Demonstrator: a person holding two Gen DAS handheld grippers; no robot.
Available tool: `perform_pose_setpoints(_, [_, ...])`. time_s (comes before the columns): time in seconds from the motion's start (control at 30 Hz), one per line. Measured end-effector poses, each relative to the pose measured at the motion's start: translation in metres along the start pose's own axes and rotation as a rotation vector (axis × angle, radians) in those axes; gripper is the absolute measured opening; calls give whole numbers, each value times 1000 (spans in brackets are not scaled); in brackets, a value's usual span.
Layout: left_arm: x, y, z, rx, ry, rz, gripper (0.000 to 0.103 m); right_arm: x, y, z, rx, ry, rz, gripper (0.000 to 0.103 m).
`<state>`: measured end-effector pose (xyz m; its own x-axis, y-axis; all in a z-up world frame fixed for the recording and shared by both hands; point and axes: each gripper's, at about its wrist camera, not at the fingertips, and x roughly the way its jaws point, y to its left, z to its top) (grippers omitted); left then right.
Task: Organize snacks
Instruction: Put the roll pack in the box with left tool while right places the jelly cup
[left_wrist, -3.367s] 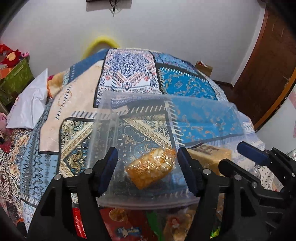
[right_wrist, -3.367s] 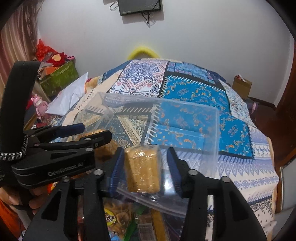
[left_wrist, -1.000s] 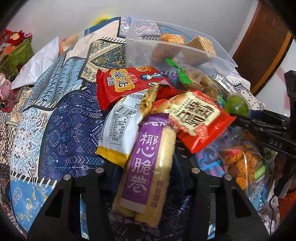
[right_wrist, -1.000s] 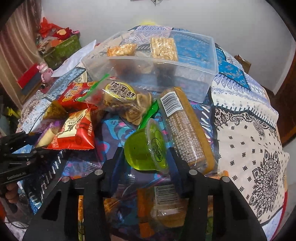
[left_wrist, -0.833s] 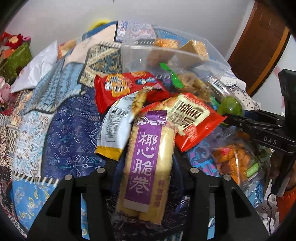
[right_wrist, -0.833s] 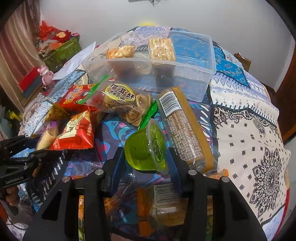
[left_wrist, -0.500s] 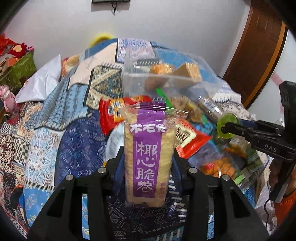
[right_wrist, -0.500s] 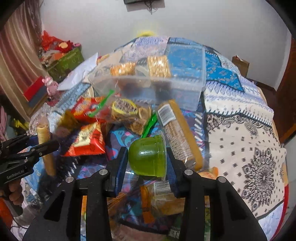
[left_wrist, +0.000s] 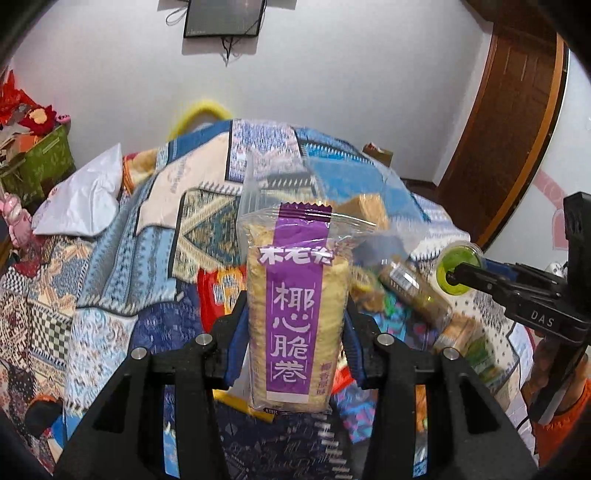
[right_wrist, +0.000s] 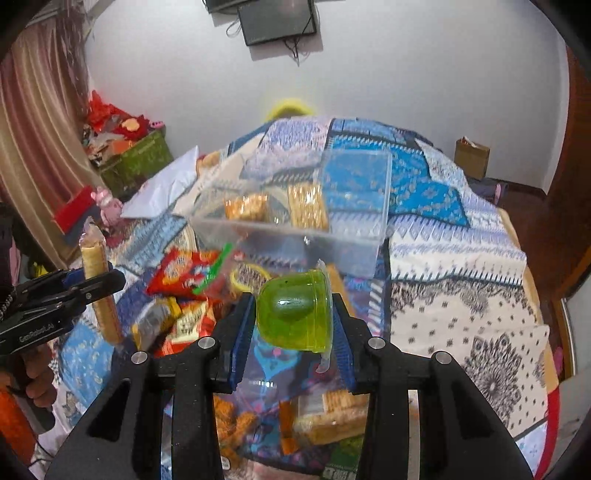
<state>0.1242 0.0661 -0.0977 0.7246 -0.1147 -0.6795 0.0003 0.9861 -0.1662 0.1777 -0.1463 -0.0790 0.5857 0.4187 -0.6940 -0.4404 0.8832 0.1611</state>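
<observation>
My left gripper is shut on a tall clear pack of golden rolls with a purple label, held upright above the bed. In the right wrist view the same pack shows at the far left. My right gripper is shut on a green jelly cup, lying on its side between the pads; the cup also shows at the right of the left wrist view. Beyond both stands a clear plastic box holding two golden snack packs.
Loose snacks lie heaped on the patterned bedspread in front of the box: red packs, a long biscuit pack, orange packs near me. A white pillow and a green crate sit left, a wooden door right.
Both grippers have risen off the snack pile, the left carrying the purple roll pack upright, the right carrying the green jelly cup. Both views now tilt up toward the box and the wall.
</observation>
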Motion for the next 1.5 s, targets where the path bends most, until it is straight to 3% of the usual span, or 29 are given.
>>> perform_pose_setpoints(0.47, [27,0,76,13,-93,46,45,3,-22,51,43,-98,-4,37])
perform_pose_setpoints(0.7, [57,7,102,6,-93,77,45,17,-32,70,44,-114,-13,37])
perform_pose_setpoints(0.83, [75,9,113,-22,-95,61,45,33,-39,74,49,-97,-17,37])
perform_pose_setpoints(1.07, [121,7,118,14,-65,142,45,66,-46,74,38,-32,-23,37])
perform_pose_setpoints(1.5, [176,11,109,9,47,121,45,111,-50,73,-2,74,-19,37])
